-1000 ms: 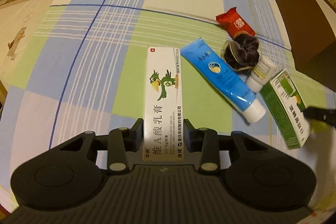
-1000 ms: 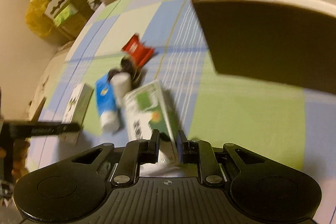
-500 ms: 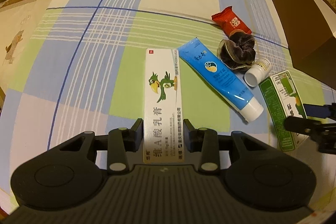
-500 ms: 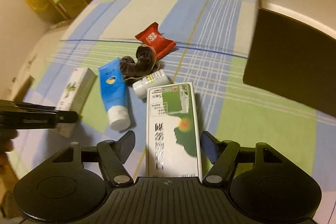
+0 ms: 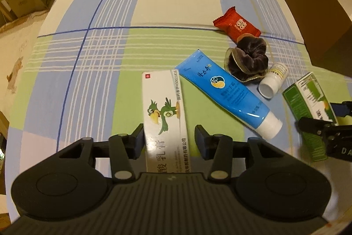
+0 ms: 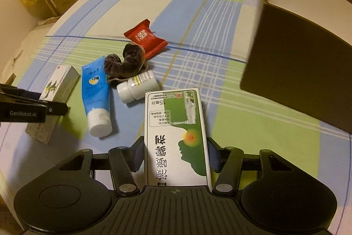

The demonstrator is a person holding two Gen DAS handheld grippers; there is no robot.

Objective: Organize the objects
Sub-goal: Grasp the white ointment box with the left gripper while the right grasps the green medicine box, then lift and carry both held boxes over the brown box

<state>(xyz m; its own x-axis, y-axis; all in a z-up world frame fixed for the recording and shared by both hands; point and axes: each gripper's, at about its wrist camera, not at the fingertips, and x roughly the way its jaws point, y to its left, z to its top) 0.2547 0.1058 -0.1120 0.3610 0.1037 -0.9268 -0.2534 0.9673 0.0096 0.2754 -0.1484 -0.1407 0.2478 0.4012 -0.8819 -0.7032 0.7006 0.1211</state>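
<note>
Two cartons (image 5: 164,111) (image 6: 176,138), one blue tube (image 5: 226,89), one scrunchie (image 5: 247,61)

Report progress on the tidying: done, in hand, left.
Done: nothing visibly stowed; the brown box's inside is hidden. In hand: right claw has just been closing on the green box; left claw straddles the parrot box, not quite pinching it. Left: blue tube, scrunchie, white bottle, red packet on the cloth.

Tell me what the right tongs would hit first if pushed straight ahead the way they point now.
The green-and-white box, already lying between the right tongs, whose jaws have just been closing on it. Past the box's far end the line probably reaches bare checked tablecloth, passing right of the white bottle; depth is unclear.
</note>
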